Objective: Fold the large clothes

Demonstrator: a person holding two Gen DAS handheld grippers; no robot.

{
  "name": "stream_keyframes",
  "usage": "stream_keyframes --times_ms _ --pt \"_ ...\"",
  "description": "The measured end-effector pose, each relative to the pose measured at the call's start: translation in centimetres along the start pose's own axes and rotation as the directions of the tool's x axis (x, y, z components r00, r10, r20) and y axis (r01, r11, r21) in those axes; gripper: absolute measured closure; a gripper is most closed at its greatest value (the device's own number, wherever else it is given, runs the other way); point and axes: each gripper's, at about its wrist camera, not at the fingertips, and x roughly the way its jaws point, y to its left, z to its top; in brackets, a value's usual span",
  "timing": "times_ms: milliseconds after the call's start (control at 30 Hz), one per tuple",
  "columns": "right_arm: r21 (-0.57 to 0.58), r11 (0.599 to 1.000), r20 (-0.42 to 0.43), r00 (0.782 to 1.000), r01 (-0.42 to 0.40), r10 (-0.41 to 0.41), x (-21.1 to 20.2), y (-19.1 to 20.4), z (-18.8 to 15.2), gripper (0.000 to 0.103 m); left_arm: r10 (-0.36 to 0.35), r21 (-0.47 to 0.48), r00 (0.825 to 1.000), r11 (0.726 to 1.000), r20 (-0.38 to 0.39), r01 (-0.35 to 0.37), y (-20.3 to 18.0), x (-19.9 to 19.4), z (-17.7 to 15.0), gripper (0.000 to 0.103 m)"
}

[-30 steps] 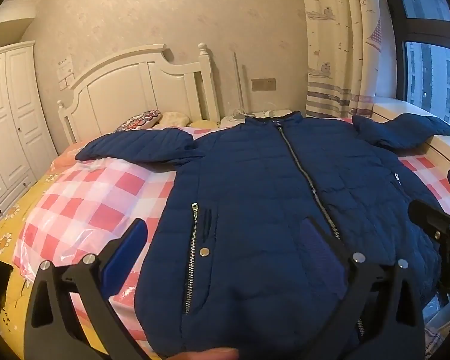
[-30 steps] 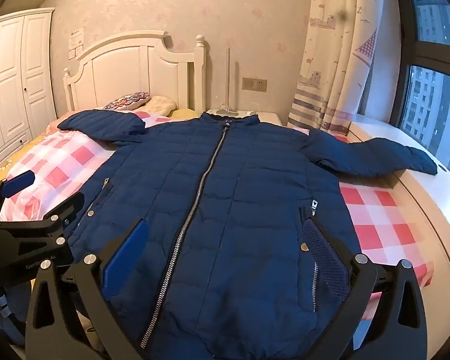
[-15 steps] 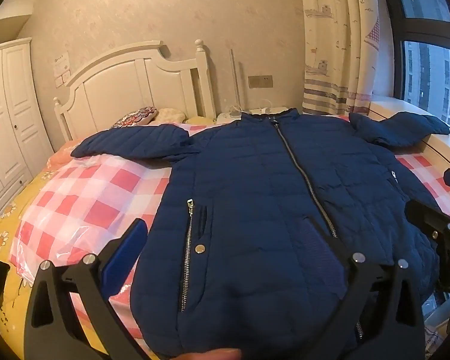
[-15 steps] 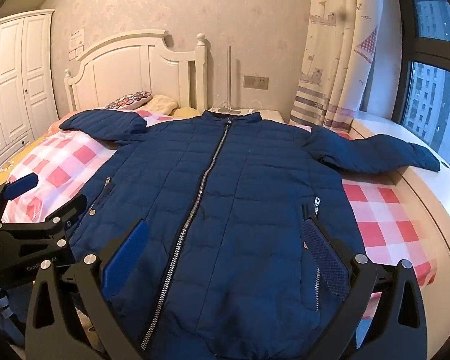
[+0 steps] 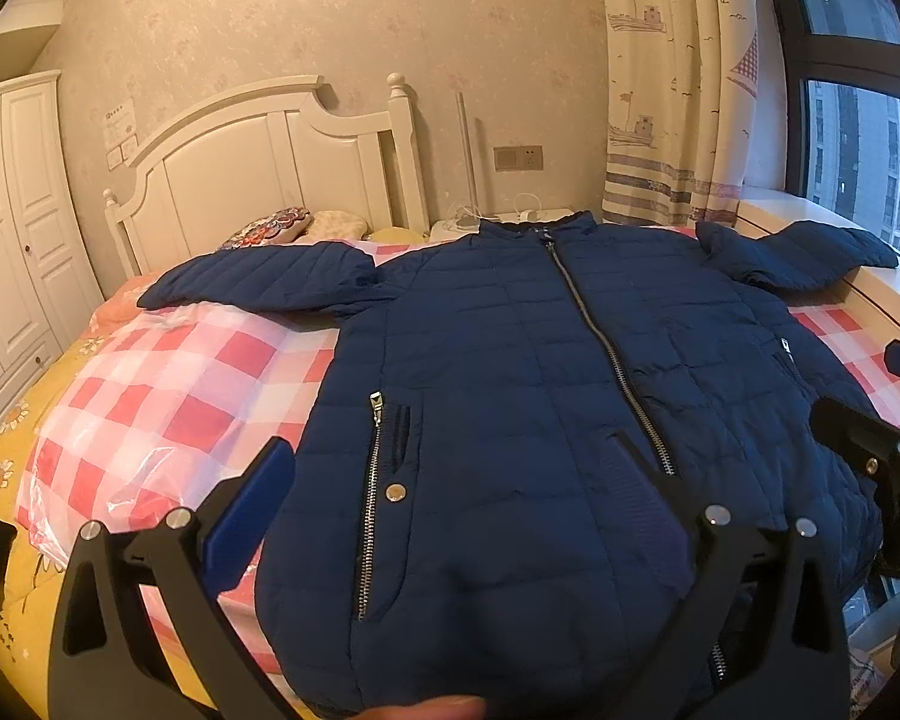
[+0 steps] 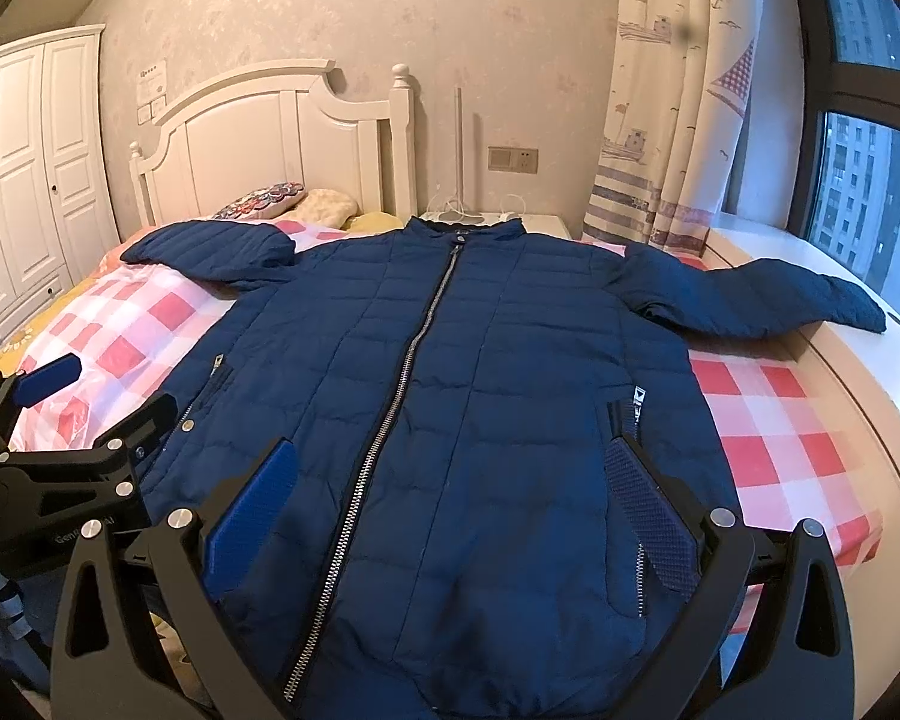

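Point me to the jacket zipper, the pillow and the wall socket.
zipper (image 6: 415,354), right wrist view, mid-run of the front teeth.
pillow (image 6: 264,199), right wrist view, middle of the patterned face.
socket (image 6: 513,159), right wrist view, centre of the plate.

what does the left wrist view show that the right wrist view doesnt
Only the left wrist view: a blurred fingertip at the bottom edge, the right tool at its right side, and the yellow flowered bedding.

Only the right wrist view: the left tool at its left side, the whole right sleeve lying out onto the window ledge, and more of the wardrobe.

Both: the navy puffer jacket spread flat and zipped on the checked bed cover, the white headboard, the curtain, and open jaws with nothing gripped.
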Motion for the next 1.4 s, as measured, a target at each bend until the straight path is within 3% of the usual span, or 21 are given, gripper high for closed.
stream_keyframes --times_ms 1400 --pt "0.029 0.999 0.009 1.000 -0.028 0.028 -0.20 -0.28 -0.01 0.004 -0.004 0.001 1.000 1.000 -0.006 0.004 0.04 0.14 -0.03 0.002"
